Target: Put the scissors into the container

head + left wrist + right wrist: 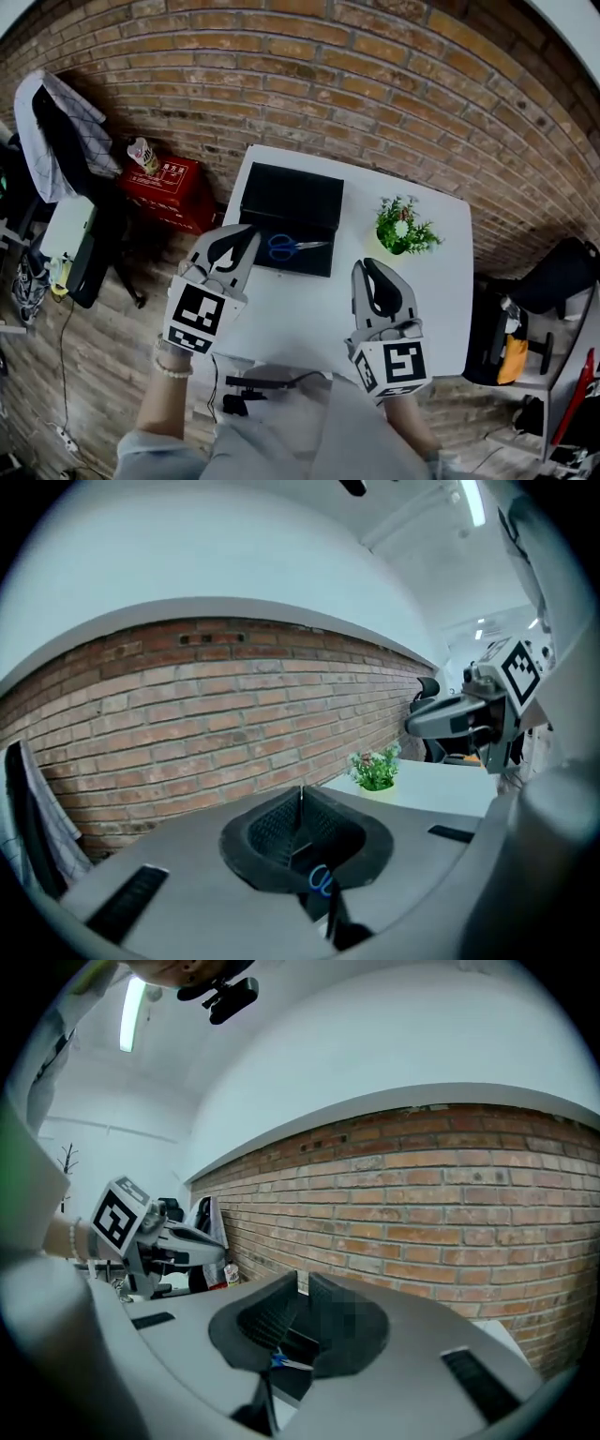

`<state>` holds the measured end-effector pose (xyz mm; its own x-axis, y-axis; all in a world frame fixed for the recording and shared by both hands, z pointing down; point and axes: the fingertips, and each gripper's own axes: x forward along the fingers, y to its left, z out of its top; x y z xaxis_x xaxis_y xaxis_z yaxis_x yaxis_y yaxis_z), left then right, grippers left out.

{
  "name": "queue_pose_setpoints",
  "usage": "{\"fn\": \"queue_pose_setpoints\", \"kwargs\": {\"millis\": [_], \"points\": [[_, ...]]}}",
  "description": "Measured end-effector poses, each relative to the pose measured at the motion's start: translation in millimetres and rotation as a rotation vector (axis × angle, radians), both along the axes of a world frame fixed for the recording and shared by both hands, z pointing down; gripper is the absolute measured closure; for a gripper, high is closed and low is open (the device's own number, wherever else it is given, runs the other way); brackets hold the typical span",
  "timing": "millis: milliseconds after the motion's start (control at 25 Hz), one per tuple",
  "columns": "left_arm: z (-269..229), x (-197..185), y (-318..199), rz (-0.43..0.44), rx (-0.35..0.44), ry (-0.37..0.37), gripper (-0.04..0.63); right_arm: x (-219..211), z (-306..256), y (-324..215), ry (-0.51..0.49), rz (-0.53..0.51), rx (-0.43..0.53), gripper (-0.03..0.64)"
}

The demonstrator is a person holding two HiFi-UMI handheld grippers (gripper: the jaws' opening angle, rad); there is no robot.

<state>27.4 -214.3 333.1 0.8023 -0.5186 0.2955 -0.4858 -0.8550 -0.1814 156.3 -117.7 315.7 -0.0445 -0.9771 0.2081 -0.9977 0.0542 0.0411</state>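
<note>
Scissors (292, 247) lie crosswise; blades rightward

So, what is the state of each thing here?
Left gripper: shut, empty.
Right gripper: a narrow gap, empty.
Scissors: closed, lying flat on the container.
Container: lying on the table.
Plant: upright.

Some kind of office room, I'd say
You've got a brick wall (375, 56) up top, white table (441, 281) in the middle, chair (553, 277) at the right edge.
</note>
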Motion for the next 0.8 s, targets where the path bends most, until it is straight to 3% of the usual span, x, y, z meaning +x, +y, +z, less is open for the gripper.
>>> {"fn": "queue_pose_setpoints", "kwargs": {"millis": [120,240,480,800], "points": [[-26,-23,12,-0.078,0.026,0.056,0.572,-10,-11,0,0.023,-0.028,0.027,0.554],[-44,-46,25,-0.139,0.073,0.067,0.572,-20,-20,0,0.037,-0.054,0.051,0.554],[-72,-67,55,-0.160,0.147,0.068,0.572,-32,-30,5,0.036,-0.076,0.070,0.554],[-70,-84,68,-0.198,0.133,0.076,0.572,-45,-29,11,0.043,-0.104,0.061,0.555]]}}
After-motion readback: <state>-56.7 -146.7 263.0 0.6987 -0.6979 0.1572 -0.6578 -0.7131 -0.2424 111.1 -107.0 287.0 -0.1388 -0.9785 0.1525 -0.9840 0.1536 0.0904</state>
